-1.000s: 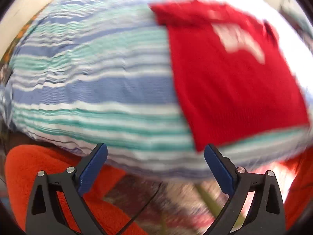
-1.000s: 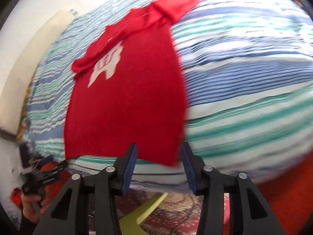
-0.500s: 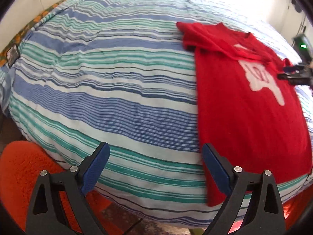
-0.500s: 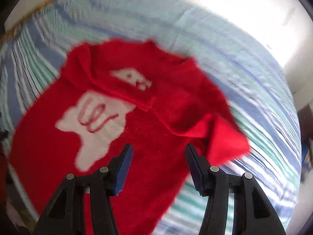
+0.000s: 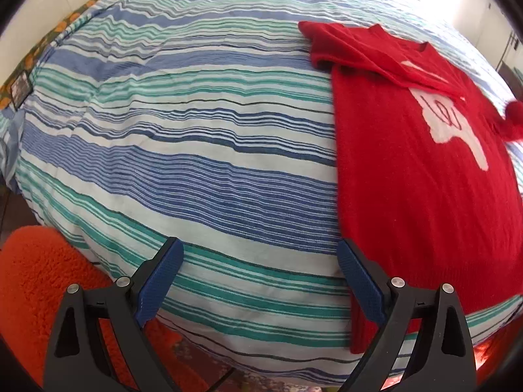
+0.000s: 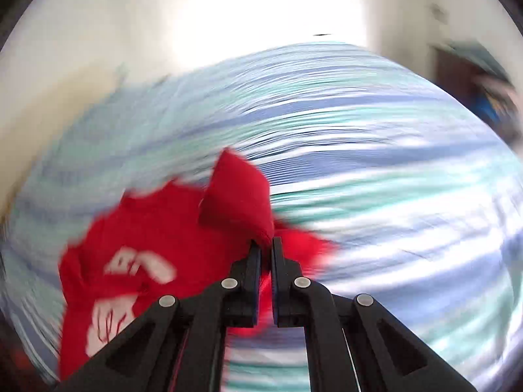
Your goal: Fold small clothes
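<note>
A red sweater (image 5: 425,176) lies flat on the striped bed (image 5: 183,150), toward its right side in the left wrist view. Its long axis runs from the near edge of the bed to the far side, hem nearest, collar farthest; the white motif on the chest faces up. One sleeve lies folded across the chest. The left gripper (image 5: 260,281) hovers with jaws wide apart and nothing between them; the sweater's hem corner is just beside its right finger. The right gripper (image 6: 266,248) is clamped on the other sleeve (image 6: 238,196), which sticks up beyond its fingertips; that view is blurred.
</note>
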Demonstrator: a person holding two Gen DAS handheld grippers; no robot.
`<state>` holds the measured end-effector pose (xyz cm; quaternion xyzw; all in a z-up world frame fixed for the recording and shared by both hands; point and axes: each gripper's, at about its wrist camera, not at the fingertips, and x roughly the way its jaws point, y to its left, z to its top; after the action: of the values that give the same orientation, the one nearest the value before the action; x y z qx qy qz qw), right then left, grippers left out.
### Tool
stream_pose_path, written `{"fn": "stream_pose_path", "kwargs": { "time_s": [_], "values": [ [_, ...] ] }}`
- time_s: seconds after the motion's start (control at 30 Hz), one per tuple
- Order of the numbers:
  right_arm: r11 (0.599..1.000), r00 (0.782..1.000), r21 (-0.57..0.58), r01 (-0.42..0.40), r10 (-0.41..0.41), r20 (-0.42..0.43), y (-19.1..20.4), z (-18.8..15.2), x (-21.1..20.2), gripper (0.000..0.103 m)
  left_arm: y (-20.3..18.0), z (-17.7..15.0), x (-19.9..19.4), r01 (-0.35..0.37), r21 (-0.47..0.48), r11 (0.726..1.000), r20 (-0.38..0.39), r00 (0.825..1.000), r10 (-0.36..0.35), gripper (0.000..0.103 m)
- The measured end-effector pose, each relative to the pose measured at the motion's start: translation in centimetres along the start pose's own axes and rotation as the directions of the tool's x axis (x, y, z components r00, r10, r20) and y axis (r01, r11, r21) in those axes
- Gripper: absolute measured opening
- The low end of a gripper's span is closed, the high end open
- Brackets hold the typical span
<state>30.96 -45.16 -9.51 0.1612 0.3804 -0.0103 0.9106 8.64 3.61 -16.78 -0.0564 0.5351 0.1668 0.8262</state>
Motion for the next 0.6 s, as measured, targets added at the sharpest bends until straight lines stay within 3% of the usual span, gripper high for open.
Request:
{"fn": "stream_pose_path", "kwargs": {
  "time_s": [0.1,0.17,0.2,0.27,0.43,0.5,0.57,0.6],
  "values": [
    [0.975,0.994,0.194,0.11,-0.107,-0.029,-10.7,-2.1,-2.3,0.005,-0.6,-0.1,0.3,-0.011,0.021,1.0,-0.01,1.0,0.011,0.096],
    [0.95,0.994,0.297,0.096,-0.077,-0.076,-15.3,-3.7,-1.4,0.006,-0.9,-0.1,0.3,-0.018,0.028,0.999,-0.011,1.0,0.018,0.096],
    [0.934,0.996,0.352,0.06,-0.032,-0.086,-16.8,-4.7,-1.1,0.011,-0.9,-0.1,0.2,-0.022,0.03,0.999,-0.009,1.0,0.023,0.096],
    [0.896,0.997,0.443,0.007,0.03,-0.077,-18.4,-6.2,-0.6,0.015,-1.0,-0.1,0.0,-0.033,0.032,0.999,-0.006,0.999,0.033,0.096],
    [0.849,0.99,0.512,-0.13,0.144,0.014,-19.0,-6.8,-0.3,0.048,-0.4,-0.3,0.1,-0.041,0.013,0.999,-0.015,0.999,0.042,0.096],
    [0.816,0.988,0.56,-0.146,0.15,0.04,-19.5,-6.9,0.3,0.049,-0.3,-0.4,0.4,-0.045,0.006,0.999,-0.025,0.999,0.045,0.096],
    [0.765,0.99,0.63,-0.136,0.13,0.056,-20.6,-7.2,0.7,0.036,-0.3,-0.4,0.5,-0.05,0.01,0.999,-0.029,0.998,0.05,0.096],
    [0.759,0.997,0.648,-0.067,0.075,0.016,-21.0,-7.3,0.6,0.002,-0.3,-0.4,0.5,-0.052,0.013,0.999,-0.029,0.998,0.052,0.096]
  ]
}}
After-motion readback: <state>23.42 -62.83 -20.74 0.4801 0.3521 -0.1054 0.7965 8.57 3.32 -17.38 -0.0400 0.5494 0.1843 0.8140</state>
